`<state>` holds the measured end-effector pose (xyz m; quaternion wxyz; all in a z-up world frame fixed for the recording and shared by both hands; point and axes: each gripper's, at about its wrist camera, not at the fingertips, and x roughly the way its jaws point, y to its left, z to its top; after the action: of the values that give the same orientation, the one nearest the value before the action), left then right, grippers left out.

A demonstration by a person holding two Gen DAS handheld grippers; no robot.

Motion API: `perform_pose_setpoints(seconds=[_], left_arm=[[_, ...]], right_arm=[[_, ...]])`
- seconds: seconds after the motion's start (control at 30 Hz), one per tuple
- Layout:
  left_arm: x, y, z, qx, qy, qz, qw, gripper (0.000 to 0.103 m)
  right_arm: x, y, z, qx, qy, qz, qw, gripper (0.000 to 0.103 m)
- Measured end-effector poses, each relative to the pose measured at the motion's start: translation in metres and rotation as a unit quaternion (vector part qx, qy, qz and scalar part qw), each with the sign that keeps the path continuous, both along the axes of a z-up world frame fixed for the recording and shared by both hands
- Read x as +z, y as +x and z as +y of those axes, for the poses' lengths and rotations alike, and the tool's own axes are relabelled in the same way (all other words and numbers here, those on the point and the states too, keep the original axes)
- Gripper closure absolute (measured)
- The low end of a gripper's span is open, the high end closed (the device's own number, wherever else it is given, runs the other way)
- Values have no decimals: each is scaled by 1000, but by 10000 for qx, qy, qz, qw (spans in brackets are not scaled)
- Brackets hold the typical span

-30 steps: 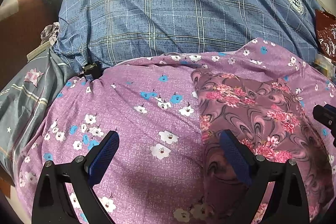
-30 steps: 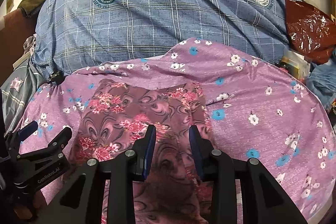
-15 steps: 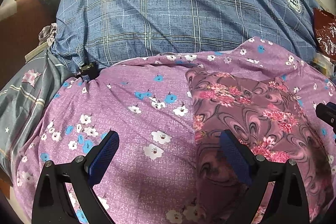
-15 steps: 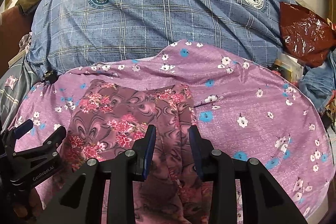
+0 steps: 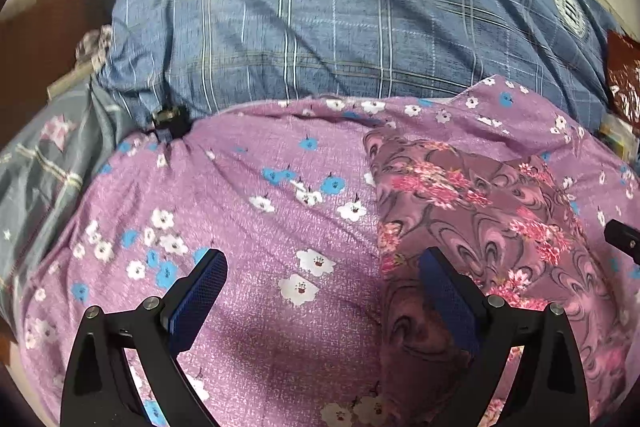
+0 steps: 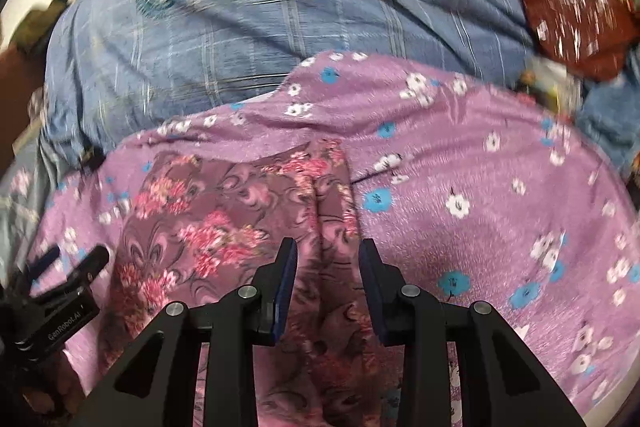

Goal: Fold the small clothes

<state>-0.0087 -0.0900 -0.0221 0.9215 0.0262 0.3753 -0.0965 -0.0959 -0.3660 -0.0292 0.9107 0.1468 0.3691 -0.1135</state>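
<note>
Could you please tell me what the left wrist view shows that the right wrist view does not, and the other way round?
Only the left wrist view shows the left gripper with its jaws wide apart over the purple flowered sheet. Only the right wrist view shows the right gripper, jaws narrower, above the garment's right edge, and the blue denim cloth at far right. Both show the mauve swirl-patterned garment with pink flowers, the blue checked quilt and the dark red plastic bag.

right gripper shifted rightward over floral garment, rolling slightly.
</note>
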Motion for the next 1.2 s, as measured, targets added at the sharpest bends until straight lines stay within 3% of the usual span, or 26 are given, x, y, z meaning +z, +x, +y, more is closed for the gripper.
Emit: perform_pose_setpoints(seconds=[0.07, 0.2, 0.33, 0.4, 0.47, 0.5, 0.57, 0.7, 0.8, 0.9, 0.93, 1.07, 1.1, 1.17, 1.2], left_arm=[[-2, 6, 3, -103, -195, 202, 9996, 6], [-2, 9, 2, -367, -386, 349, 9980, 6], [0, -2, -11, -560, 20, 21, 9984, 6], [-5, -6, -19, -558, 361, -63, 9978, 6], [-11, -6, -26, -562, 623, -49, 9965, 6], [-13, -6, -26, -559, 647, -9, 9963, 6], [-12, -6, -29, -563, 635, 1, 9964, 6], [-3, -5, -23, -553, 412, -36, 9976, 6], [2, -4, -13, -464, 278, -96, 9985, 6], [0, -2, -7, -456, 311, -34, 9985, 6], [-2, -1, -6, -467, 378, 2, 9982, 6], [-9, 1, -7, -515, 618, 70, 9967, 6], [-12, 2, -8, -545, 716, 107, 9959, 6], [-13, 2, -6, -591, 726, 106, 9955, 6], [-11, 1, -5, -617, 707, 88, 9956, 6]], right_arm=[[-5, -3, -18, -129, 498, -25, 9987, 57], [-10, -7, -36, -165, 1088, -147, 9938, 56], [-4, -6, -19, 109, 746, -260, 9968, 58], [-9, 2, -5, 296, 495, -37, 9983, 59], [-24, 13, 3, 433, 402, 482, 9971, 60], [-31, 17, 4, 421, 371, 649, 9963, 62], [-25, 21, 0, 377, 396, 550, 9970, 61], [-8, 29, -12, 145, 752, 99, 9970, 58], [4, 47, -3, 369, 861, -168, 9955, 58], [1, 78, 15, 932, 1045, 38, 9901, 62], [-5, 91, 18, 1018, 1134, 194, 9881, 69], [-38, 135, 20, 882, 1131, 916, 9854, 86], [-39, 142, 18, 746, 1096, 925, 9868, 96], [-33, 147, 18, 672, 1158, 885, 9870, 98], [-26, 148, 20, 723, 1173, 734, 9877, 92]])
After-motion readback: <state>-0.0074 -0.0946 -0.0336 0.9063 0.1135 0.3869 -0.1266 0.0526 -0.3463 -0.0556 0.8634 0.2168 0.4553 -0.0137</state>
